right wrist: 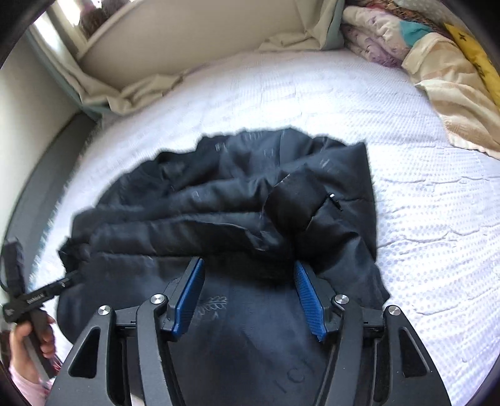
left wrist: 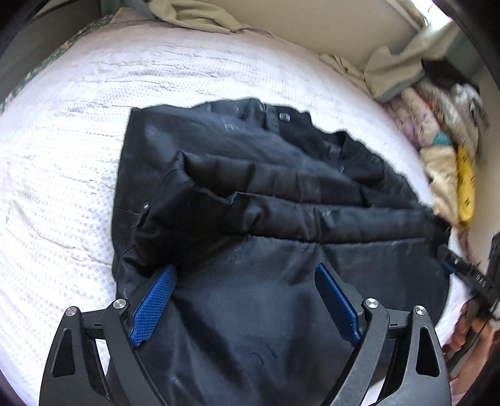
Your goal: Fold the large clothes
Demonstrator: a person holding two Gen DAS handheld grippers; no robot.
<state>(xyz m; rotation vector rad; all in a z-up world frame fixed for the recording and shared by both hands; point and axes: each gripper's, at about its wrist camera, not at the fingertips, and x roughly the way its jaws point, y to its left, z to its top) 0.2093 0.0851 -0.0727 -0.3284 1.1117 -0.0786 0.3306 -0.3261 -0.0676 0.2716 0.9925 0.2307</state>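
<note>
A large black padded jacket (left wrist: 250, 175) lies on the white textured bed cover (left wrist: 62, 150), with its lower part folded up over itself in a thick roll across the middle. My left gripper (left wrist: 247, 268) hovers open just above the near, smooth lining, its blue pads (left wrist: 153, 303) wide apart with no cloth pinched between them. In the right wrist view the same jacket (right wrist: 218, 200) fills the centre. My right gripper (right wrist: 249, 262) stands open just in front of the roll, holding nothing. A hand (right wrist: 31, 340) holds the left gripper at that view's left edge.
Crumpled beige sheets (left wrist: 200, 15) lie along the far wall. A pile of patterned quilts with a yellow piece (right wrist: 453, 62) sits at the bed's far right. The bed's dark edge (right wrist: 40, 175) runs down the left. White cover (right wrist: 437, 218) lies bare to the right of the jacket.
</note>
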